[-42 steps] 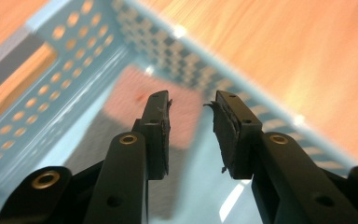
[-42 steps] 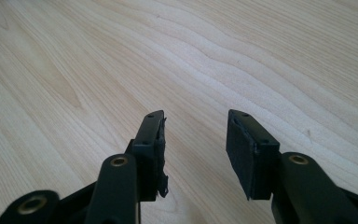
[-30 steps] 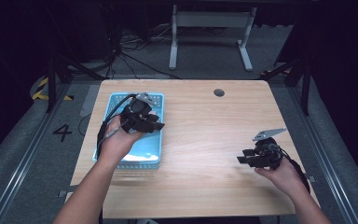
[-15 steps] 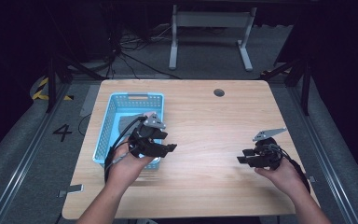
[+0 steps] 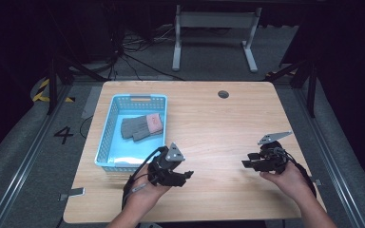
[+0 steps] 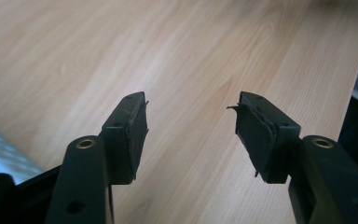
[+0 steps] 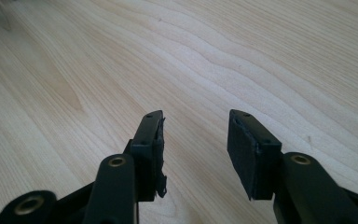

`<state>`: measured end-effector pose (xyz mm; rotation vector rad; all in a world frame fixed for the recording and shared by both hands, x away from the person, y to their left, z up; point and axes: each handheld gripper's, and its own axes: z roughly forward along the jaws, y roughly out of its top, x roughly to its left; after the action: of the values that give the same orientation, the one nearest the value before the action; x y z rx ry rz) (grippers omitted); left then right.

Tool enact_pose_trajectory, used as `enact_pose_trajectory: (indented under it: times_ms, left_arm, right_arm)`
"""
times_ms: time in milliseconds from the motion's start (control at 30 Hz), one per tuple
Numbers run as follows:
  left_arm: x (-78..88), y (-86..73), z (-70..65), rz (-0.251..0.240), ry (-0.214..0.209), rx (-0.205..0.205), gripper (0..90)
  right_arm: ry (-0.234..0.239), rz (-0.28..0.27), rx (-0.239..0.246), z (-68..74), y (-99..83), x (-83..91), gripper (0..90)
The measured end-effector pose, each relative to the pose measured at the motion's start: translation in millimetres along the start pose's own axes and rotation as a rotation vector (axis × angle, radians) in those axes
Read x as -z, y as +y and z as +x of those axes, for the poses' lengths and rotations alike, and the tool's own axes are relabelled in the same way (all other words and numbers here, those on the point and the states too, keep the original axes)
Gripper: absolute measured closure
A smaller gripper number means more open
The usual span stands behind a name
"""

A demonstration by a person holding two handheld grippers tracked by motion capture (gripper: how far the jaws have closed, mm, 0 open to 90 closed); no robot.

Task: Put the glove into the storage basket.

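Left gripper (image 5: 186, 175) just beside blue basket's (image 5: 105, 142) near corner, jaws just opened wide, nothing between, gloves (image 5: 141, 126) behind in basket, right gripper (image 5: 245, 163) gaping empty, bare table (image 5: 218, 128) between.

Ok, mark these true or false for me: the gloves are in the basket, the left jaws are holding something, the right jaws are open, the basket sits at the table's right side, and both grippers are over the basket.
1. The grey gloves lie inside the blue basket. True.
2. The left gripper holds something. False: its jaws stand apart with only bare table between them; they have just been opening.
3. The right gripper has open jaws. True, nothing is between them.
4. The basket sits at the table's right side. False: it is at the left side.
5. Both grippers are over the basket. False: both are over bare wood, the left one just past the basket's near corner.
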<state>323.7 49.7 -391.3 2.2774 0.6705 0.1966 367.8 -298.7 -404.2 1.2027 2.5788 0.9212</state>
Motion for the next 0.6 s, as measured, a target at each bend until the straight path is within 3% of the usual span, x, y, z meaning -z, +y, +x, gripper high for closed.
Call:
enact_pose_trajectory:
  times_ms: [133,233,433,500,600]
  left_arm:
    - [-20.5,-5.6,-14.5,0.038,0.022,-0.041,42.6]
    - [-33.7,-9.9,-21.0,0.029,0.004,-0.026,40.5]
    - [-50.4,-13.5,-21.5,0.02,-0.019,-0.017,40.9]
    - [-60.1,-17.0,-19.0,0.043,-0.04,-0.004,41.1]
    - [-66.5,-18.3,-16.5,0.075,-0.003,-0.037,40.1]
  right_arm:
    - [0.004,0.006,0.007,0.0,-1.0,-3.3,56.0]
    - [0.005,0.009,0.006,-0.8,-1.5,-5.7,56.0]
    - [0.008,0.014,0.017,1.5,-2.1,-8.4,55.7]
    - [0.007,0.02,0.02,0.9,-2.8,-10.7,55.3]
    - [0.003,0.026,0.015,-0.1,-4.2,-13.6,55.4]
